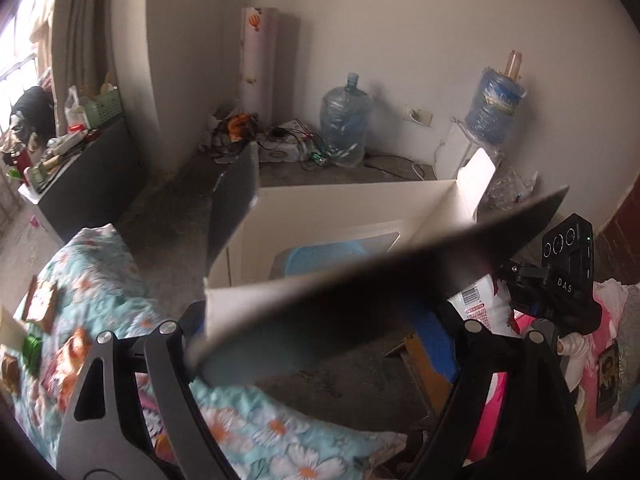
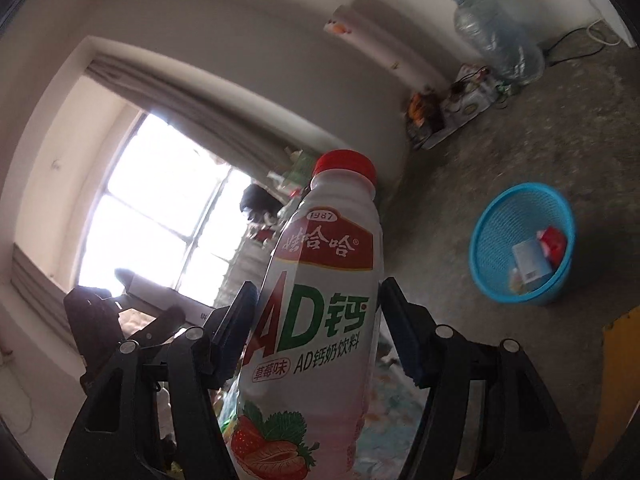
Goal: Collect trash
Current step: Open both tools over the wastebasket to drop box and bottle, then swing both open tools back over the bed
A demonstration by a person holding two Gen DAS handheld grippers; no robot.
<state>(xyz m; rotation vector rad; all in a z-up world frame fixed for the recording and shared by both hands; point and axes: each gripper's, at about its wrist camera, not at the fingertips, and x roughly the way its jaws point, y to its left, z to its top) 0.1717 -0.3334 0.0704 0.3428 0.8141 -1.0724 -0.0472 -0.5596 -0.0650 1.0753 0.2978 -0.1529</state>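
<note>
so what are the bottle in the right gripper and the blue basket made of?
Bottle: looks like glossy white plastic with a printed strawberry label and a red screw cap, judging by the sheen. Blue basket: looks like moulded plastic, matte, with a fine mesh wall you can see through.

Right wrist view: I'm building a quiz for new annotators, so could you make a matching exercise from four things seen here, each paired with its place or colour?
Things:
1. drink bottle
2. bottle cap
3. basket
4. water jug

Places or colours:
a. on the floor by the far wall, next to a tangle of cables
b. red
c. between the fingers of the right gripper
d. blue, on the floor, with some trash inside

Pairs: 1-c, 2-b, 3-d, 4-a
</note>
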